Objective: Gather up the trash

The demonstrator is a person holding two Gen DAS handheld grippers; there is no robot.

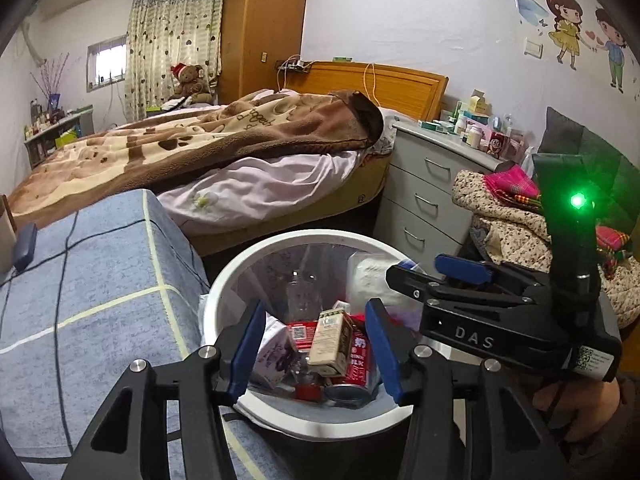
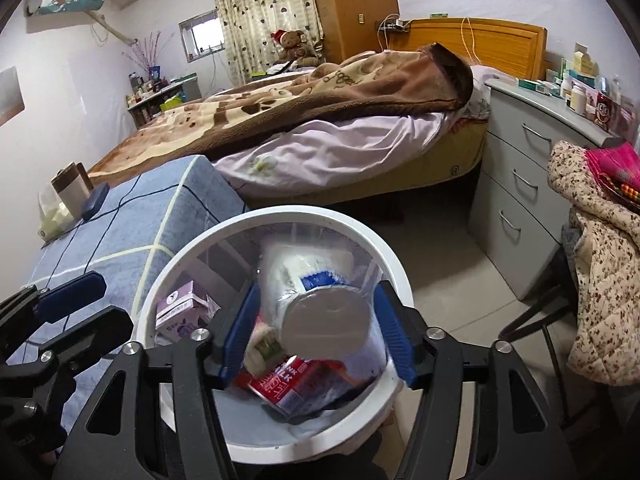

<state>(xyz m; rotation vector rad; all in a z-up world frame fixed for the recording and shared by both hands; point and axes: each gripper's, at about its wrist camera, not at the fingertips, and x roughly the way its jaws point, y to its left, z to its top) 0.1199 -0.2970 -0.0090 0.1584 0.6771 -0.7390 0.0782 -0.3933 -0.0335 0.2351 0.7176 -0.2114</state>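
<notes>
A white trash bin (image 1: 280, 237) (image 2: 320, 216) with a clear liner stands below both grippers. In the left wrist view my left gripper (image 1: 316, 312) hangs open over it; a small beige drink carton (image 1: 330, 338) lies between the pads, touching neither. Beneath it are a red milk carton (image 1: 358, 356) (image 2: 288, 388) and a can (image 1: 348, 394). My right gripper (image 2: 318, 292) (image 1: 416, 266) stands open above the bin. A blurred white tub (image 2: 320, 304) sits between its pads with narrow gaps on both sides. A purple carton (image 2: 184, 308) lies at the bin's left wall.
A blue checked cover (image 1: 100, 280) drapes a low surface left of the bin, with a dark case (image 2: 95, 201) on it. Behind stands a bed (image 1: 240, 148). A grey drawer unit (image 2: 520, 184) and a chair with a flowered jacket (image 2: 600, 280) are on the right.
</notes>
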